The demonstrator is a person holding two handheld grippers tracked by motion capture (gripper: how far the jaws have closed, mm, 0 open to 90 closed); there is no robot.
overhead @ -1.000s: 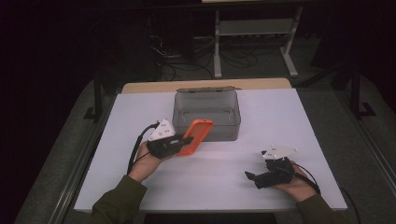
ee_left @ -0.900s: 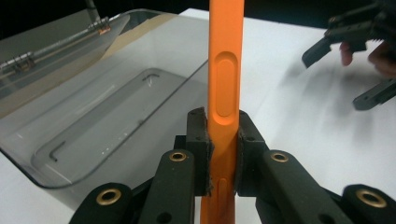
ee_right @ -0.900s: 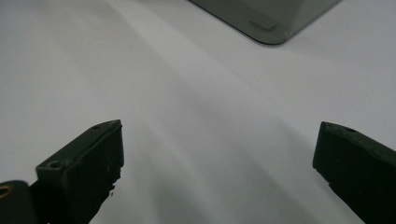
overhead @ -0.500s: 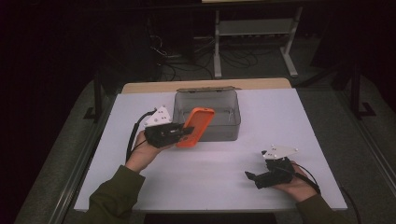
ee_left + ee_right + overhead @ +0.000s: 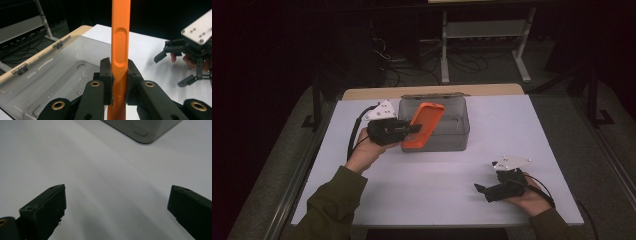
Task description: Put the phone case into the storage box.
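The left gripper point(image 5: 414, 128) squeezes an orange phone case point(image 5: 423, 125) tight between its two black pads point(image 5: 106, 80), holding it by one thin edge. The case hangs in the air, tilted, just over the near left corner of a clear plastic box point(image 5: 457, 140) with its lid open. The box sits at the back of the white table point(image 5: 432, 190). The right gripper point(image 5: 482, 190) rests low by the near right edge, well apart from the box, with its jaws wide apart and nothing in them.

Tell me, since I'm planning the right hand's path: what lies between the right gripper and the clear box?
Only bare white table between right gripper and clear box, in the high view.
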